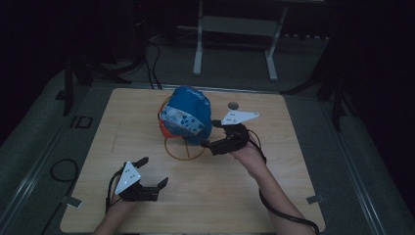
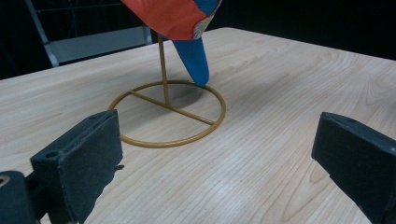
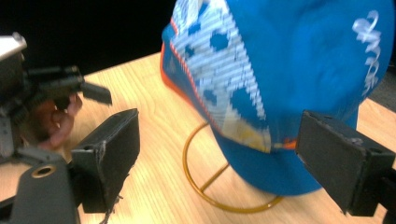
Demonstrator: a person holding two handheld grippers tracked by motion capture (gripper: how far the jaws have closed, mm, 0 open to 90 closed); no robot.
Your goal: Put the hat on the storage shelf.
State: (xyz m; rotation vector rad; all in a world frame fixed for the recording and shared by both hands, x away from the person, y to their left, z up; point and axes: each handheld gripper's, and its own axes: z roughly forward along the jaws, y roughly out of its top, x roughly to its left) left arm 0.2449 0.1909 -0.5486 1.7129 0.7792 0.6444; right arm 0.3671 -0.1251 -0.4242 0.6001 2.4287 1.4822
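A blue cap (image 1: pixel 188 115) with a white-patterned brim and orange underside hangs on a gold wire stand (image 1: pixel 182 151) in the middle of the wooden table (image 1: pixel 284 196). My right gripper (image 1: pixel 210 133) is open at the cap's lower right edge. In the right gripper view its jaws (image 3: pixel 224 158) stand wide on either side of the cap (image 3: pixel 289 70), above the stand's ring (image 3: pixel 201 186). My left gripper (image 1: pixel 154 171) is open near the front left, apart from the stand. Its own view shows the ring (image 2: pixel 168 140), the cap's lower edge (image 2: pixel 173 16) and nothing between the jaws (image 2: pixel 215 163).
A small round hole (image 1: pixel 233 105) lies in the tabletop behind the right gripper. A metal frame (image 1: pixel 235 29) stands on the floor beyond the table, and cables (image 1: pixel 151 68) run on the floor at the back left. Tape marks (image 1: pixel 72 200) sit by the front corners.
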